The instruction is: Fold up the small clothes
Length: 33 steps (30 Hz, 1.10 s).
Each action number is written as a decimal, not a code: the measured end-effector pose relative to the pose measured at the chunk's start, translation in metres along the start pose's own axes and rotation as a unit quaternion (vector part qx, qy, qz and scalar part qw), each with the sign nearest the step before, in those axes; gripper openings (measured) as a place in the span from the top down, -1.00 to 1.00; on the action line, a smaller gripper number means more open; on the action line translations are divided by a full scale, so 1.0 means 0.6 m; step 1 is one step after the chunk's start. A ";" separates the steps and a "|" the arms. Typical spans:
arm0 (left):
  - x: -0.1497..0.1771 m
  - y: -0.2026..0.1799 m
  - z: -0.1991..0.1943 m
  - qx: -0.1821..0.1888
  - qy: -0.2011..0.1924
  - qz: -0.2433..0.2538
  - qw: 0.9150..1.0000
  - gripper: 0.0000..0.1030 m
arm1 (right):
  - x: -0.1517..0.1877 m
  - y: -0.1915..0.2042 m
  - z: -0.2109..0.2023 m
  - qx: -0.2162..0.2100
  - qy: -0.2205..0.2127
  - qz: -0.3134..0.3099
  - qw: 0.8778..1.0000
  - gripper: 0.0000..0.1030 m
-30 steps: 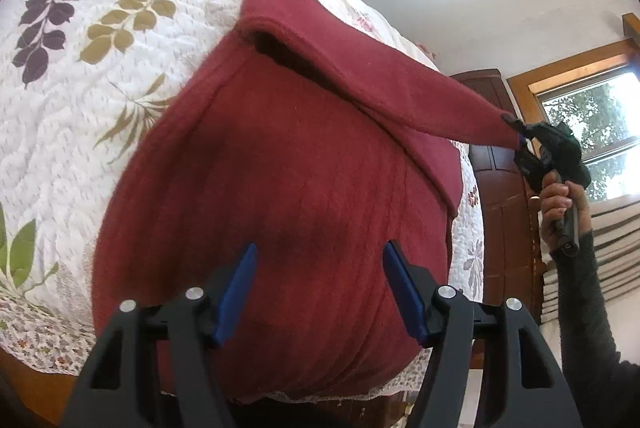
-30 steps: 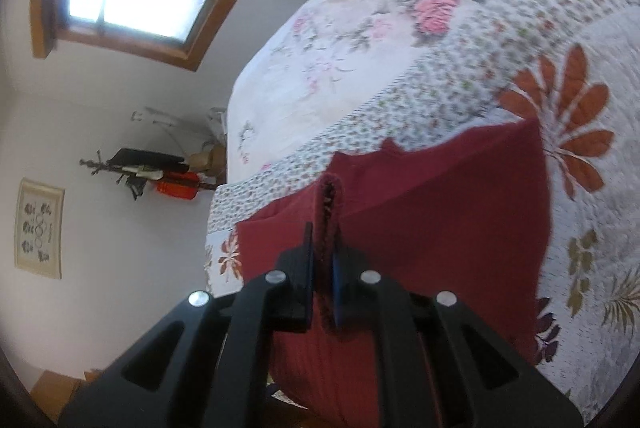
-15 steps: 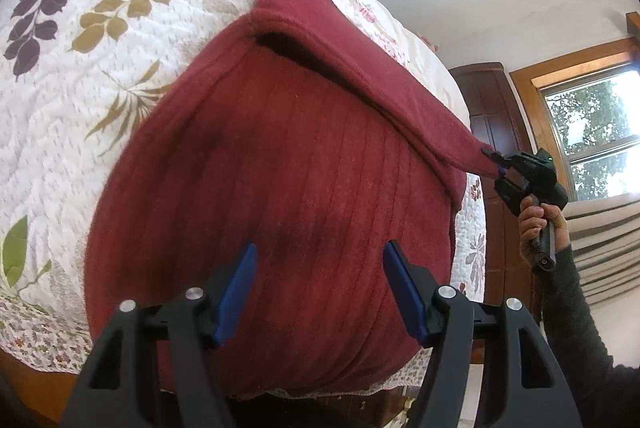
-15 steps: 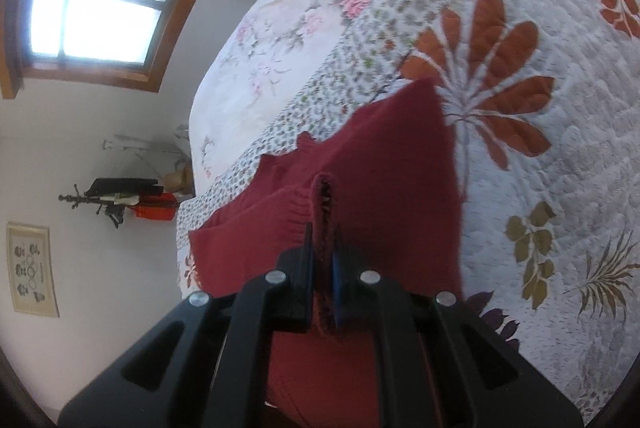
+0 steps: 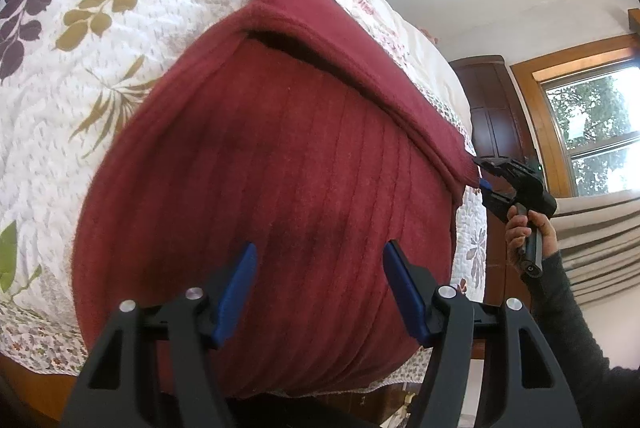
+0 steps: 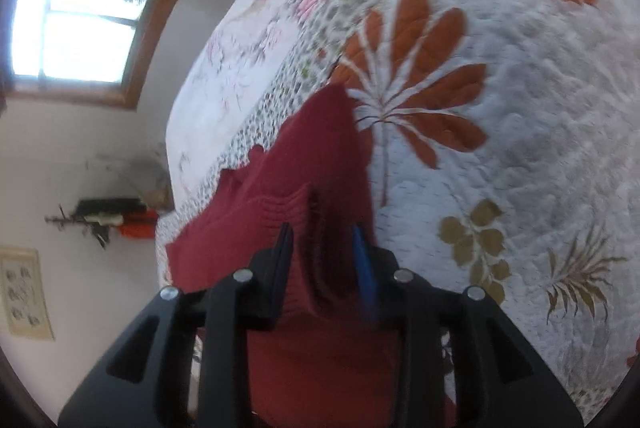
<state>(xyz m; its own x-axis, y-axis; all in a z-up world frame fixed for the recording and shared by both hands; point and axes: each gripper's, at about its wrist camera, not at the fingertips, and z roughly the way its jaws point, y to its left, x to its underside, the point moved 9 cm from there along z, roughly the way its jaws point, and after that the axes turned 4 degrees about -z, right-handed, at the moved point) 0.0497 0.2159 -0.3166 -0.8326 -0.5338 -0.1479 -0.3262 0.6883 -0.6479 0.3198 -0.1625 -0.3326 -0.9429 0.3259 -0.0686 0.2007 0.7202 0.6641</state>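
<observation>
A dark red knit garment (image 5: 280,168) lies on the quilted bed, with a folded flap (image 5: 360,60) laid across its far side. My left gripper (image 5: 320,248) hovers open just over the garment's near part, with nothing between its blue pads. In the left wrist view my right gripper (image 5: 480,173), held by a hand (image 5: 520,228), is at the flap's right tip. Seen from the right wrist, the right gripper (image 6: 322,232) stands open, and the garment's ribbed edge (image 6: 316,212) lies loosely between its parted fingers.
The white quilt (image 5: 80,28) with leaf prints spreads to the left and far side, and its edge (image 5: 36,348) drops off close by. A dark wooden door (image 5: 492,116) and a window (image 5: 592,132) stand to the right. A coat rack (image 6: 108,216) stands by the wall.
My right gripper carried the flap's tip down and inward over the garment, then opened its fingers; they were shut on the ribbed edge before. The left gripper stayed open in place.
</observation>
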 end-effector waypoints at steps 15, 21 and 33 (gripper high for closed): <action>-0.008 0.004 0.007 -0.022 0.005 -0.001 1.000 -0.50 | 0.056 -0.010 0.010 0.014 -0.011 -0.011 1.000 0.93; -0.017 0.057 -0.056 -0.035 -0.013 -0.013 0.999 -0.77 | 0.110 -0.012 -0.063 -0.002 -0.019 -0.030 0.999 0.38; 0.076 0.230 -0.098 -0.058 0.086 -0.014 0.995 -0.80 | 0.434 -0.172 -0.117 0.009 0.065 -0.012 0.998 -0.10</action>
<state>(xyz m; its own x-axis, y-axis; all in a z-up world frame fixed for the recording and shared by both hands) -0.0599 0.3153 -0.3687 -0.8833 -0.4687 0.0058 -0.3915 0.7311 -0.5588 0.0350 -0.1952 -0.3668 -0.9737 0.2272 0.0144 0.1817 0.7375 0.6504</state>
